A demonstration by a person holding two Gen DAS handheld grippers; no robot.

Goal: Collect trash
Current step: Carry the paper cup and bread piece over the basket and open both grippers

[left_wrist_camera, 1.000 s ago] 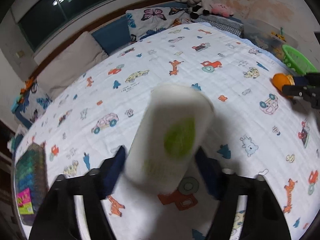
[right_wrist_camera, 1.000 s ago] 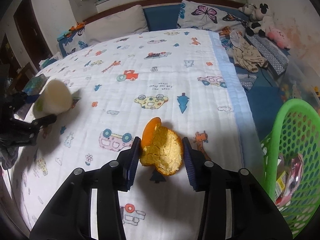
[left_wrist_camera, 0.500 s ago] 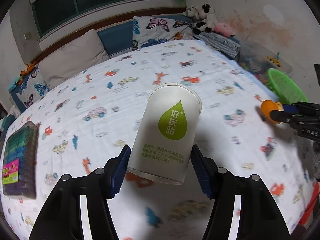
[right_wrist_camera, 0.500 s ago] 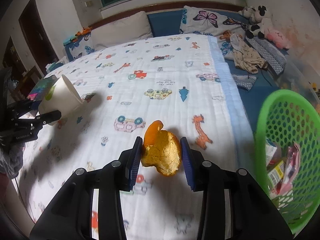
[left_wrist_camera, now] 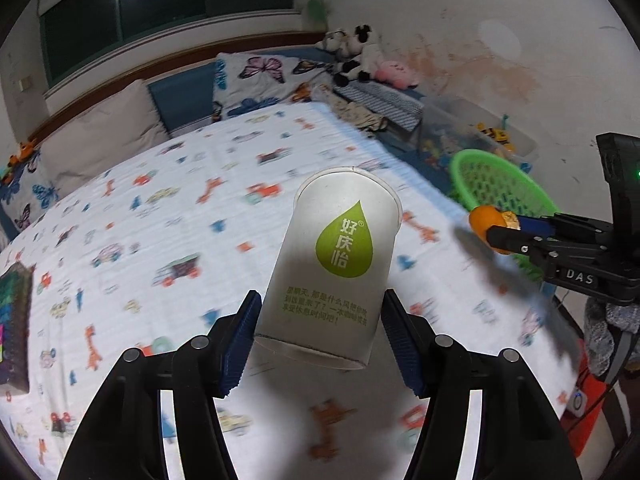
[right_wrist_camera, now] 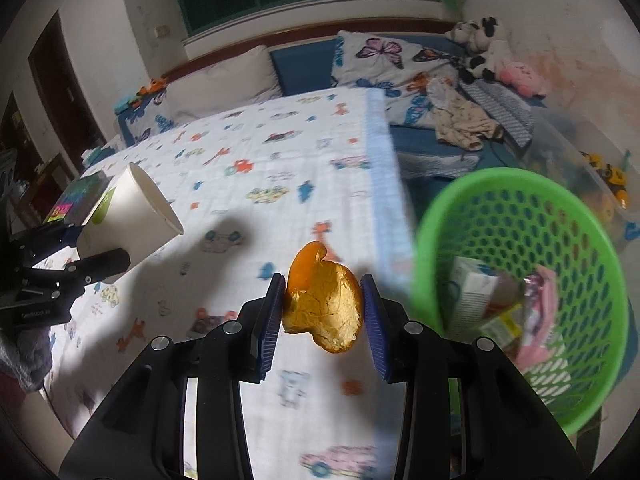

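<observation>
1. The left gripper (left_wrist_camera: 318, 330) is clamped on a white paper cup (left_wrist_camera: 334, 264), its blue pads pressing the cup's lower sides. The cup's base sits between the fingers and its open mouth points forward, away from them, tilted a little.
2. The cup carries a green drop-shaped logo on the side facing the camera, with small green print below it.
3. The right gripper (right_wrist_camera: 322, 312) is closed on a piece of orange peel (right_wrist_camera: 322, 306); both pads touch it, one on each side, and its curled orange tip rises above the left finger.
4. Below both pairs of fingers lies a bed under a white blanket (right_wrist_camera: 248, 184) printed with cartoon cars and animals; neither piece of trash touches it.
5. A green mesh basket (right_wrist_camera: 440, 216) stands just right of the right gripper's fingers, off the bed's edge. It holds some wrappers and small cartons (right_wrist_camera: 476, 294), though blur makes them hard to name.
6. From the left gripper, the basket (left_wrist_camera: 472, 160) lies ahead and to the right, beyond the other gripper and its peel (left_wrist_camera: 486, 218).
</observation>
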